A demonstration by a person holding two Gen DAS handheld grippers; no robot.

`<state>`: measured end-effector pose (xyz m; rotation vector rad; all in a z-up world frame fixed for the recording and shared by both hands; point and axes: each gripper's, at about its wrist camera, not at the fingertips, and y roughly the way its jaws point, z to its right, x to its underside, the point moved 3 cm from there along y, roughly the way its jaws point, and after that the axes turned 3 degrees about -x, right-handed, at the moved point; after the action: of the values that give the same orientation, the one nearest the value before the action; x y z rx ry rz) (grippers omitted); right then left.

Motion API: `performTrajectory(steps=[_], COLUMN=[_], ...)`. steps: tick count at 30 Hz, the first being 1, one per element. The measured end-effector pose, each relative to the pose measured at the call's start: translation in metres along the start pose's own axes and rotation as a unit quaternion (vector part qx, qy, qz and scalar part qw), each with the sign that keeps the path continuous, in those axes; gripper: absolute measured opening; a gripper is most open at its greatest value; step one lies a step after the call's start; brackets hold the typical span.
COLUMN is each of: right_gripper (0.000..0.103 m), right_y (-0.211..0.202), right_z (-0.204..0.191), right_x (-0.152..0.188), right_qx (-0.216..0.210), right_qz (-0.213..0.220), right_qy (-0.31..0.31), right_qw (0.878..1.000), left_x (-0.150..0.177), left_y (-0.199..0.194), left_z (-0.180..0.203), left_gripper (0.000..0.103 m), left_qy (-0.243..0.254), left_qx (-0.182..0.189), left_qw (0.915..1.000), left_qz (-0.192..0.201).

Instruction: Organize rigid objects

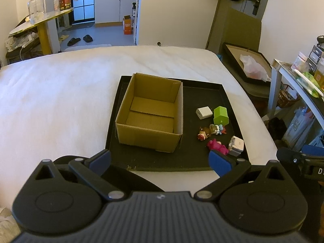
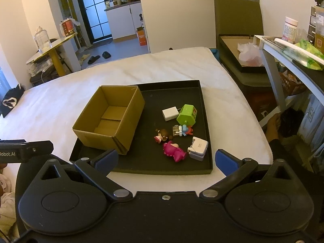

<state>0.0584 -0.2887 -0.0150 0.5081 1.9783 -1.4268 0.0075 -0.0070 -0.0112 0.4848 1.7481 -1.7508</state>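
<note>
both the left gripper and right gripper hang spread wide and empty before the black tray, where toys lie beside the cardboard box; "robot.ai" shows on the left one.

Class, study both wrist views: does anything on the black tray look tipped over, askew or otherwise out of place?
Yes. The green house-shaped toy lies on its side, and the pink figure and brown-haired doll also lie flat. The small objects sit scattered on the black tray, while the cardboard box beside them is empty. Nothing looks spilled or broken.
</note>
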Motion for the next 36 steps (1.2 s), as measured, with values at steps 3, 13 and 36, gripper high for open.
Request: performTrajectory(steps=[3, 13, 36], right_gripper=[0.103, 0.103, 0.103], right_y=[-0.001, -0.003, 0.013], right_z=[-0.001, -0.001, 0.013], right_x=[0.0, -0.001, -0.006], right_qx=[-0.001, 0.006, 0.013], right_qz=[0.001, 0.005, 0.007], right_qy=[0.0, -0.002, 0.012], right_qw=[1.0, 1.0, 1.0], left_x=[-0.001, -0.001, -0.011], left_y=[-0.002, -0.002, 0.013], left_z=[0.001, 0.0, -0.027], left_gripper=[0.102, 0.102, 0.102], left_qy=[0.004, 0.002, -0.029], left_qx=[0.0, -0.006, -0.034], left_qw=[1.0, 1.0, 0.999], left_qz=[0.003, 0.007, 0.009])
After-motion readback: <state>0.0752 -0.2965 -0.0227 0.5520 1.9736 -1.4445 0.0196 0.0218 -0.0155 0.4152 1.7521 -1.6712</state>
